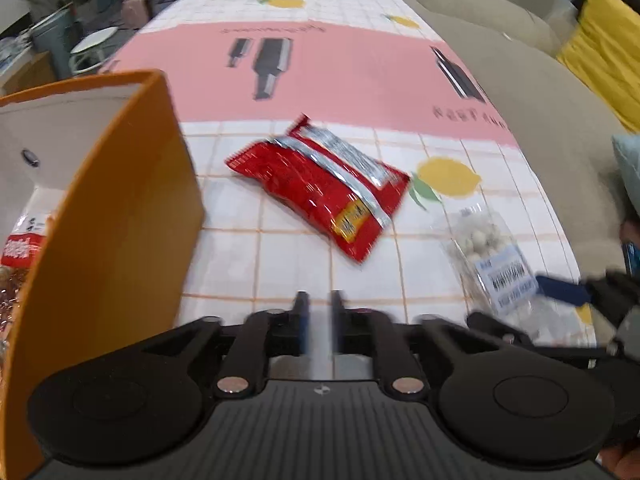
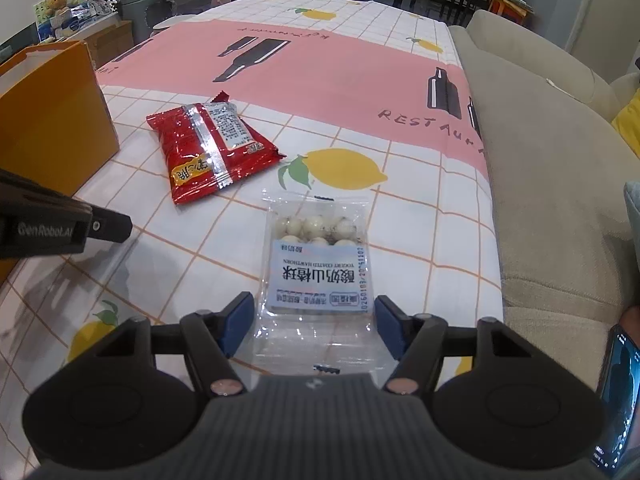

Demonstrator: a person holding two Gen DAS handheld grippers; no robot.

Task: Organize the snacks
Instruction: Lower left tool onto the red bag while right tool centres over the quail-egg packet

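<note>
Orange box [image 1: 120,216] at the left of the left wrist view, open-topped with a pale inner wall; inside, at the far left edge, a red-and-white packet [image 1: 24,246] and something shiny below it, too blurred to name. Same orange box [image 2: 52,120] at upper left of the right wrist view, its inside hidden from that angle.

Red snack bag [image 1: 320,192] flat on the checked lemon tablecloth [image 1: 280,252] at centre frame, apart from the box. Clear bag of white balls [image 1: 492,256] at lower right, with the right gripper [image 1: 560,288] beside it.

Left gripper [image 1: 320,308] at bottom centre, fingers close together with a narrow gap, nothing between them.

Right wrist view alone: clear bag of white balls [image 2: 316,264] at lower centre, label readable, its near end between the blue pads [image 2: 236,320] of the right gripper [image 2: 316,324], pads set either side without visibly squeezing. Red snack bag [image 2: 208,148] upper left of centre. Phone [image 2: 616,400] at lower right edge, beige sofa [image 2: 540,160] along the right.
</note>
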